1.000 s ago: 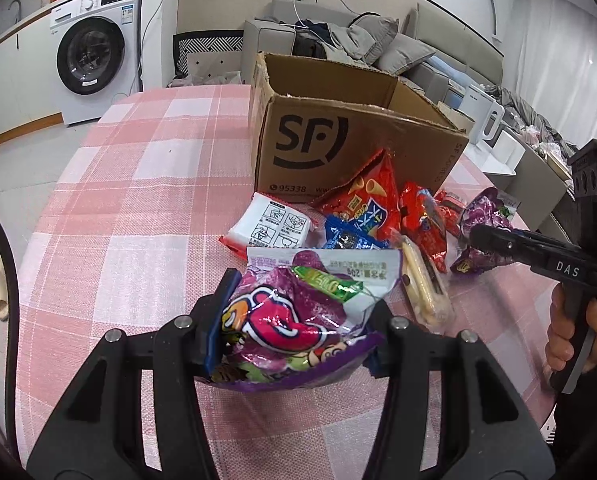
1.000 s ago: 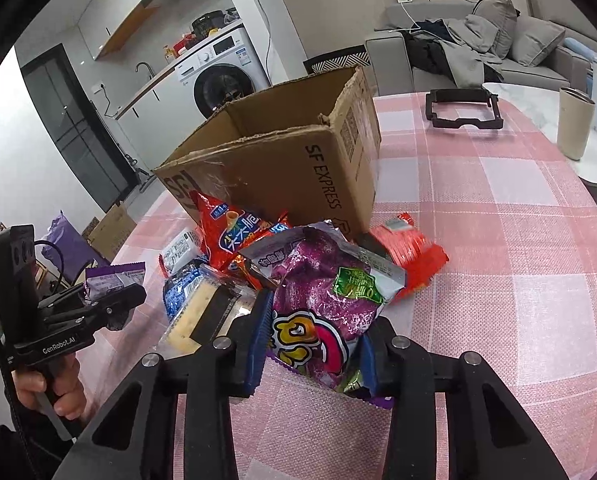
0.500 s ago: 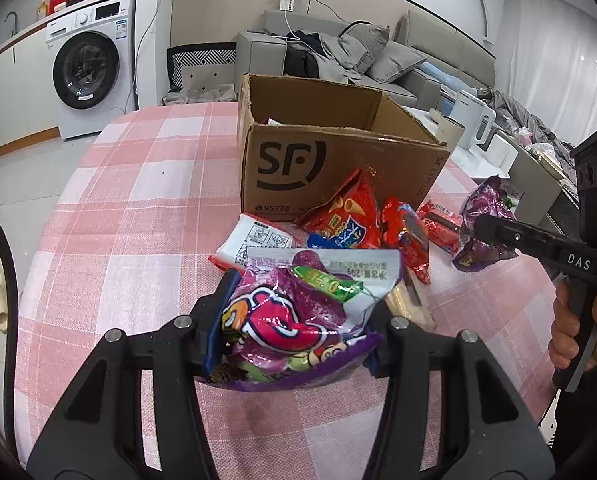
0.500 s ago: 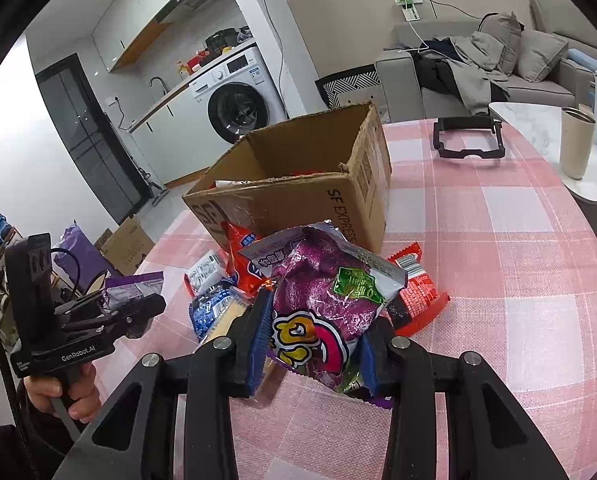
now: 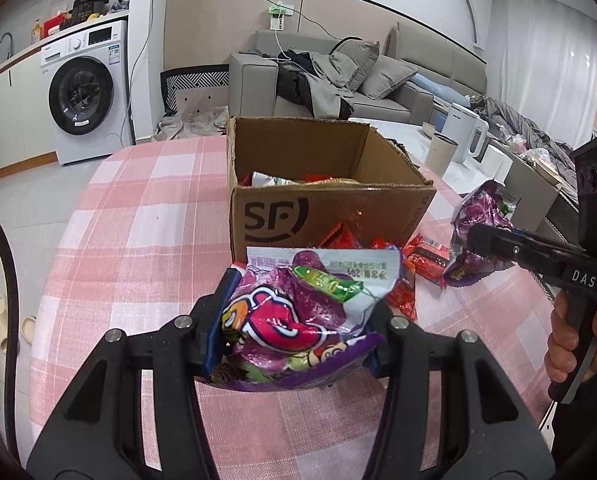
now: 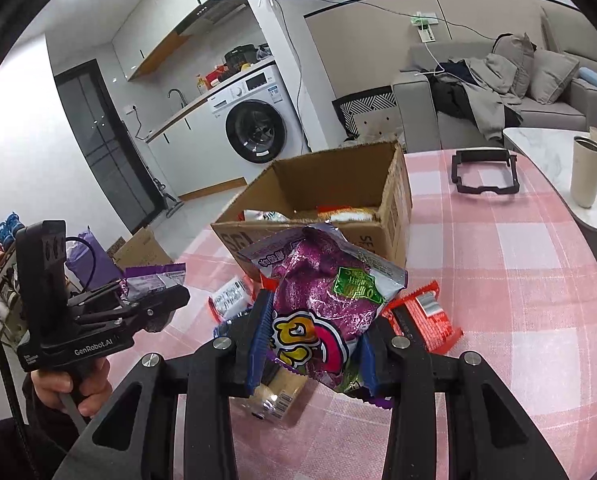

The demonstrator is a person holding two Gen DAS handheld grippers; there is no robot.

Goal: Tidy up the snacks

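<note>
two purple snack bags are shown held clear of the table, one in each tool. the left gripper (image 5: 294, 320) is closed narrowly on the left purple bag (image 5: 298, 312), pinched across its lower half between the blue pads; the right gripper (image 6: 312, 348) is clamped likewise on the right purple bag (image 6: 322, 300). each bag is raised above the pink checked tablecloth (image 5: 146, 240), in front of the open cardboard box (image 5: 322, 184), in which several packets are already seen. loose snacks (image 6: 422, 316) are left on the cloth just before the box's near wall.

the step in hand is judged to be the carry to the box. it would be done well if both bags were brought above the near rim before any forward travel, since the crinkled tops stand tall and could be caught on the cardboard edge. the two tools should be kept apart over the opening, one bag entering to each side. release is best delayed until each bag is well inside the walls, so that nothing is dropped onto the rim or back among the packets outside.
</note>
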